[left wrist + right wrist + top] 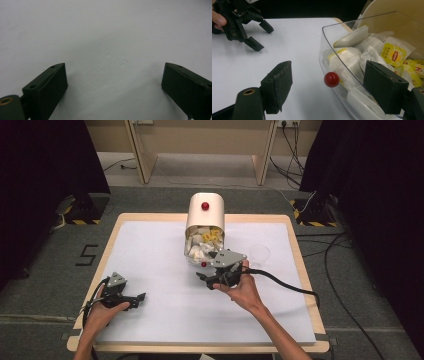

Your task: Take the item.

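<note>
At centre frame, high view: I have the right gripper (212,276) at the mouth of the tea-bag canister (205,210), which lies tipped toward me on the white table sheet (150,255).
Drawer: the clear drawer (342,32) is pulled out and open at the top; its red knob (331,79) sits between my jaws in the right gripper view, untouched.
Right jaws: spread wide, holding nothing; one jaw is outside the drawer wall, the other over the bags.
Left gripper (131,300): lower left of the high view, resting low over bare sheet, well apart from the canister; jaws wide apart, empty.
Progress (my judgement): access is done, drawer open and bags exposed; no bag gripped or lifted out. The pick and the set-down are left.
Clear glass (259,253): right of the drawer, looks empty; likely where a bag goes.
Count, tea bags (394,56): a loose heap, several yellow-labelled and several white; too overlapped to number.
Count, red knobs: two, one on the drawer, one on the canister top (205,206).
Count, grippers: two. Glass: one. Canister: one.
</note>
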Tool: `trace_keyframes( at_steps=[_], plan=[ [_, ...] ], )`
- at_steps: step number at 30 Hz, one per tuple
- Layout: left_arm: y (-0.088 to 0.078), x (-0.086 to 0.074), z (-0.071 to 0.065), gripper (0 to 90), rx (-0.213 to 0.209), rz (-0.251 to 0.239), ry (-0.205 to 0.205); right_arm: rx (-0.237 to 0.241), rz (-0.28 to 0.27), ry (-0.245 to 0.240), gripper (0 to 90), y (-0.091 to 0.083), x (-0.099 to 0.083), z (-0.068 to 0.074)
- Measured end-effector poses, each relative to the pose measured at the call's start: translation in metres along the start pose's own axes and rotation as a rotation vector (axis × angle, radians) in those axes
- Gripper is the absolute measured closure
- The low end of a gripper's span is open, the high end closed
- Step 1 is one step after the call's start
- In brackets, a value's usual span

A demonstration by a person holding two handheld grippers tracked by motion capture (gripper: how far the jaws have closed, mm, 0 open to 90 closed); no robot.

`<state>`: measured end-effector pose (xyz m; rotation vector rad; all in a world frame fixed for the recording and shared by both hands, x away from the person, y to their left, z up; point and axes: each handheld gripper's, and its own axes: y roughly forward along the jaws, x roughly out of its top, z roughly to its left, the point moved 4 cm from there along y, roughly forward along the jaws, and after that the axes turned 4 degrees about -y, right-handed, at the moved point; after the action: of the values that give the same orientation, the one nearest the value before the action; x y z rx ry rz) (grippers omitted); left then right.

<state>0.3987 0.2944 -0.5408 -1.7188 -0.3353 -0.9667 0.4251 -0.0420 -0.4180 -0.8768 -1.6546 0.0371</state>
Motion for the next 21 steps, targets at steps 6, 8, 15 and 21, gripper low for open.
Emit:
trace_keyframes(
  at_steps=[6,8,15,21],
  plan=[
    [0.0,0.0,0.0,5.6,0.0,0.0,0.0,0.005,0.006,0.007,24.1,-0.0012,-0.0004,0.0028],
    [0.0,0.0,0.0,5.6,0.0,0.0,0.0,0.012,0.009,0.011,24.1,-0.0021,-0.0007,0.0043],
    [0.0,0.0,-0.0003,5.5,0.004,0.002,0.003,0.033,0.029,0.005,24.4,-0.0048,-0.0023,0.01],
    [0.0,0.0,-0.0002,5.5,0.003,0.002,0.002,0.043,0.025,0.027,27.6,-0.006,-0.0005,0.0091]
  ],
)
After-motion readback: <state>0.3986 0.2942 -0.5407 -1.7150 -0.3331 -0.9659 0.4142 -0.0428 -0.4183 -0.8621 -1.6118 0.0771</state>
